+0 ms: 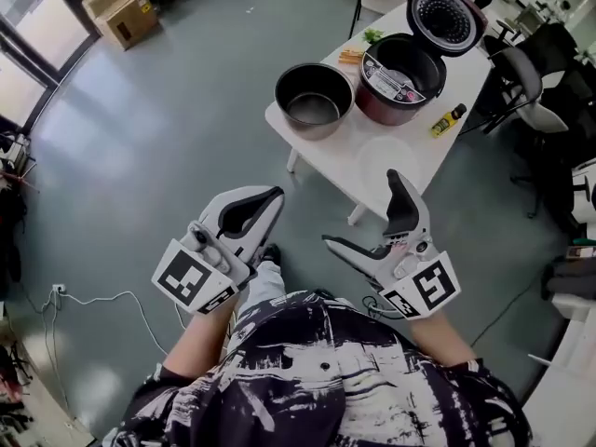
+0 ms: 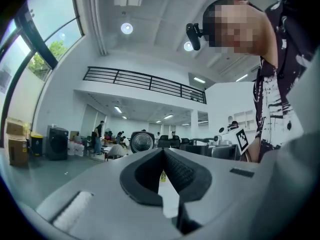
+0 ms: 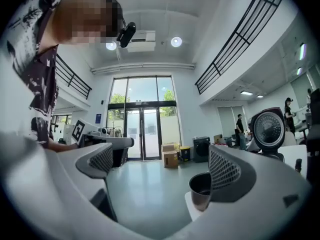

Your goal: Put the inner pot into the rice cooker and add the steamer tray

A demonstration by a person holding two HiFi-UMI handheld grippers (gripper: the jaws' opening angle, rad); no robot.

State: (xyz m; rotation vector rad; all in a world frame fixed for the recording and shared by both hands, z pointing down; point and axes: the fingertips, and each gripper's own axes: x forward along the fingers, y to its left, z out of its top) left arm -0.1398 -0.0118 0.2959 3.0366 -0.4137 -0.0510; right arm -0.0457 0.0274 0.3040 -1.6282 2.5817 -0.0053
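In the head view we hold both tools low over the grey floor (image 1: 168,128), well short of the white table (image 1: 372,156) at upper right. The left gripper (image 1: 270,196) has its jaws brought together at the tips with nothing between them. The right gripper (image 1: 361,209) stands spread wide and empty. On the table the inner pot (image 1: 314,99) sits upright by the near corner, just beside the rice cooker (image 1: 402,77), whose lid (image 1: 445,6) stands raised. A small yellow bottle (image 1: 447,120) lies on the table on the cooker's other side. Cardboard boxes (image 1: 126,12) rest by the windows at upper left. In the left gripper view, the left gripper (image 2: 163,151) shows its jaw tips meeting, leaving only the oval hollow behind them. Through that hollow we glimpse a strip of the table (image 2: 169,194) and the yellow bottle (image 2: 162,176). The cooker's round lid (image 2: 142,141) shows beyond. In the right gripper view, the right gripper (image 3: 162,166) has its jaws far apart, with bare floor (image 3: 145,189) between them. The inner pot (image 3: 201,190) peeks out beside the jaw at the picture's right, on the table's corner (image 3: 192,204), not between the jaws. The lid (image 3: 270,129) rises behind that jaw, and the left gripper (image 3: 107,144) shows at the left.
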